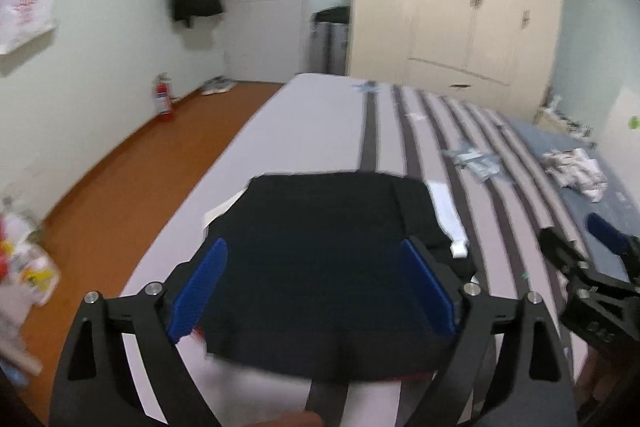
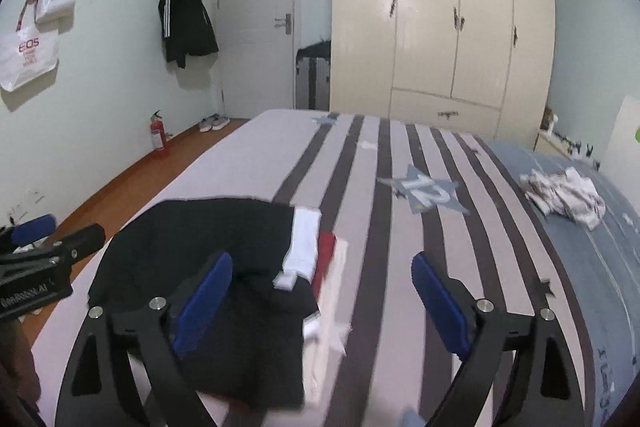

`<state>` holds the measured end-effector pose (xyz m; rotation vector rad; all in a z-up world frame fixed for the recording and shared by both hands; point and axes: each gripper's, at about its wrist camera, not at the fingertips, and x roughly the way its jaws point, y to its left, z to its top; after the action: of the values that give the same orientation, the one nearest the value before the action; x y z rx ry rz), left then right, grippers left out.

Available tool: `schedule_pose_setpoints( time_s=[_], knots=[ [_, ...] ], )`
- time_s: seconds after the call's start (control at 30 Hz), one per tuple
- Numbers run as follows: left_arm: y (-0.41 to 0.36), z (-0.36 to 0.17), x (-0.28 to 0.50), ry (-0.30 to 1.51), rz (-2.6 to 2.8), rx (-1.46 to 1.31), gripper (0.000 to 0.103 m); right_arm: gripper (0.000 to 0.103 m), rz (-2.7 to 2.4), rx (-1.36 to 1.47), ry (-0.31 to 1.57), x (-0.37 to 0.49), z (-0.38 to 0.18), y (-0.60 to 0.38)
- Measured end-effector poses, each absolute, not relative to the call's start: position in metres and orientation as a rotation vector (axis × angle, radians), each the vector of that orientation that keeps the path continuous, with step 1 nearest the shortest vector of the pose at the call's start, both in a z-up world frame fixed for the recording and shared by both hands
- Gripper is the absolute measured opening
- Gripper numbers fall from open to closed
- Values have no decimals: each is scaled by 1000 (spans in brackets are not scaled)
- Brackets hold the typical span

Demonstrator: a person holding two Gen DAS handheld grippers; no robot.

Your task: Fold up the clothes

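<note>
A black jacket hung on the wall left of a white door. A red fire extinguisher and grey shoes stood on the wood floor. A cream wardrobe faced the striped bed.

Left-wall bags — blurred, edge-cropped

black garment, grey-striped bedsheet

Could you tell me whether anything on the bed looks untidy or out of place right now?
Yes. The black garment is folded, but white and red fabric sticks out unevenly along its right edge. Farther right, a crumpled white garment lies unfolded on the bedspread. Both grippers are open and hold nothing.
</note>
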<state>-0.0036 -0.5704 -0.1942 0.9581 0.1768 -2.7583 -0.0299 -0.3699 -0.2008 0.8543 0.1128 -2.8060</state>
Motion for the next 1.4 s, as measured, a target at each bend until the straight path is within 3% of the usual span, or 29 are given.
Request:
schedule_pose_setpoints(
  time_s=[0.17, 0.37, 0.9, 1.4],
  knots=[
    [-529, -177, 60, 211, -2685, 916, 99, 102, -2763, 826, 103, 20, -184, -323],
    [-465, -151, 132, 170, -2631, 837, 102, 102, -2628, 810, 101, 79, -163, -268],
    [-403, -179, 236, 154, -2673, 727, 102, 102, -2650, 664, 28, 182, -194, -206],
    [-375, -119, 320, 174, -2693, 633, 102, 102, -2618, 524, 11, 256, -115, -185]
  ],
)
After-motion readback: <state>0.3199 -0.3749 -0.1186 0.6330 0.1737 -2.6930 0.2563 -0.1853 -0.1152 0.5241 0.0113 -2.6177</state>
